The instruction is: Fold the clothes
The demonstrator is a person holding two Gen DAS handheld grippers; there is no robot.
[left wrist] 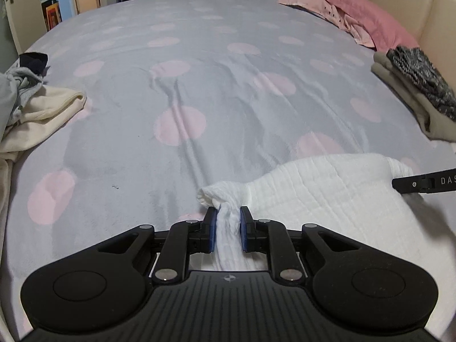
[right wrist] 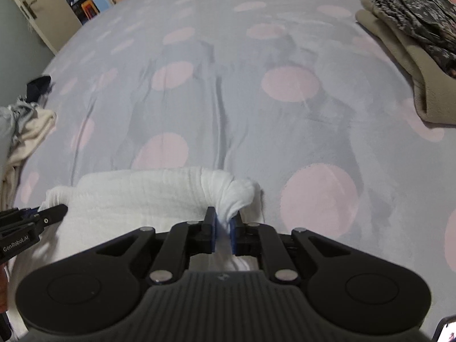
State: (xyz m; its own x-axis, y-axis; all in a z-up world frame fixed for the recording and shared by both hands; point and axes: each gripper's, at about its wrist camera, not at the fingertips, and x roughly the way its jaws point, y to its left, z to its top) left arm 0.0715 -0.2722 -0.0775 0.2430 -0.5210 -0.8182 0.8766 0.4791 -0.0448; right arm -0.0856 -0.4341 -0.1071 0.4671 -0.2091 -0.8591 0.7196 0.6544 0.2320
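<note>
A white crinkled cloth point(left wrist: 327, 188) is held stretched between both grippers above the near part of the bed. My left gripper point(left wrist: 227, 213) is shut on its left corner, with bunched fabric between the blue pads. My right gripper point(right wrist: 222, 216) is shut on its right corner point(right wrist: 228, 191). The cloth's folded top edge point(right wrist: 136, 188) runs between them. The right gripper's finger point(left wrist: 421, 183) shows at the right edge of the left wrist view. The left gripper point(right wrist: 42, 216) shows at the left edge of the right wrist view.
The bed has a grey sheet with pink dots point(left wrist: 199, 85). A pile of unfolded cream and grey clothes point(left wrist: 31, 108) lies at the left edge. A folded stack, olive and dark patterned point(right wrist: 413, 37), sits at the right. Pink pillows point(left wrist: 356, 14) lie at the headboard.
</note>
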